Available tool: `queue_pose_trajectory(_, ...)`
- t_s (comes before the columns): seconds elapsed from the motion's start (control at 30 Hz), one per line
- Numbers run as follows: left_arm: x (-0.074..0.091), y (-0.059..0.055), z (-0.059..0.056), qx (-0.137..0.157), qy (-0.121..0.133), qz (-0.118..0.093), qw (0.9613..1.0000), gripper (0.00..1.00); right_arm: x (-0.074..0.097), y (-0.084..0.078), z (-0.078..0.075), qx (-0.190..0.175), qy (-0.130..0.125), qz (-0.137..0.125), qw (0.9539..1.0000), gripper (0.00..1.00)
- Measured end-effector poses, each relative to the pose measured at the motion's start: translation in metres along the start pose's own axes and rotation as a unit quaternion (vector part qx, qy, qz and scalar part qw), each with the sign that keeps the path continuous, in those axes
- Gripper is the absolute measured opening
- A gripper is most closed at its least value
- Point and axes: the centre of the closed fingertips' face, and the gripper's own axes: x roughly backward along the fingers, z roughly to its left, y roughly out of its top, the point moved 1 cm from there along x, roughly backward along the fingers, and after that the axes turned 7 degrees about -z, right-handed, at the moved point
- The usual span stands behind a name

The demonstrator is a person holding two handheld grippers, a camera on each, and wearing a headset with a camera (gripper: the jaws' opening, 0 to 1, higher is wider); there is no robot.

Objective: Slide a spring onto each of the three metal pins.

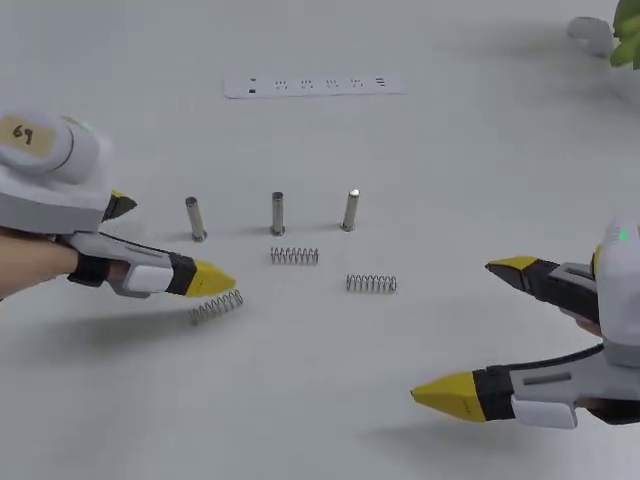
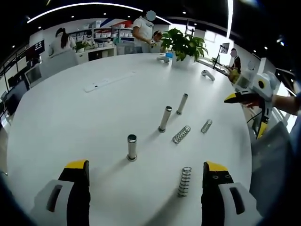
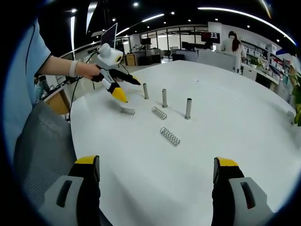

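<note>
Left gripper (image 1: 175, 243) and right gripper (image 1: 452, 331) both gape open, empty. Springs (image 1: 294, 256) lie flat on the table (image 1: 300, 400) by the upright pins (image 1: 277, 213). They're probably light, squishy and rolly, so I'd pinch mid-coil, gently.

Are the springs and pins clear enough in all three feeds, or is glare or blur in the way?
Head view: even light, soft shadows, no glare; pins and springs read cleanly. Left gripper view: fisheye bends the table edge, but the nearest spring is sharp. Right gripper view: same bending; springs small yet distinct.
</note>
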Motion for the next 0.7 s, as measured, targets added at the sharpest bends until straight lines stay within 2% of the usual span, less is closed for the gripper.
queue_pose_trajectory(0.3,0.010,0.000,0.001,-0.002,0.001,-0.014,0.9999,0.98,-0.001,0.005,-0.002,-0.004,-0.003,-0.010,0.9999,1.00)
queue_pose_trajectory(0.37,0.013,-0.003,0.004,-0.009,0.015,-0.008,0.9998,0.98,-0.001,0.006,-0.003,-0.005,-0.004,-0.012,0.9999,1.00)
queue_pose_trajectory(0.43,0.015,-0.002,0.001,-0.012,0.007,-0.016,0.9998,0.98,0.000,0.007,-0.005,-0.003,-0.005,-0.014,0.9999,1.00)
queue_pose_trajectory(0.5,0.017,-0.005,0.001,-0.010,0.012,-0.012,0.9998,0.98,0.000,0.009,-0.006,-0.001,-0.005,-0.015,0.9999,1.00)
queue_pose_trajectory(0.63,0.023,-0.004,0.002,-0.004,0.020,-0.029,0.9994,0.98,0.000,0.011,-0.008,0.000,-0.007,-0.019,0.9998,1.00)
queue_pose_trajectory(0.7,0.027,-0.003,0.002,-0.011,0.027,-0.037,0.9989,0.96,0.001,0.013,-0.010,0.001,-0.007,-0.020,0.9998,1.00)
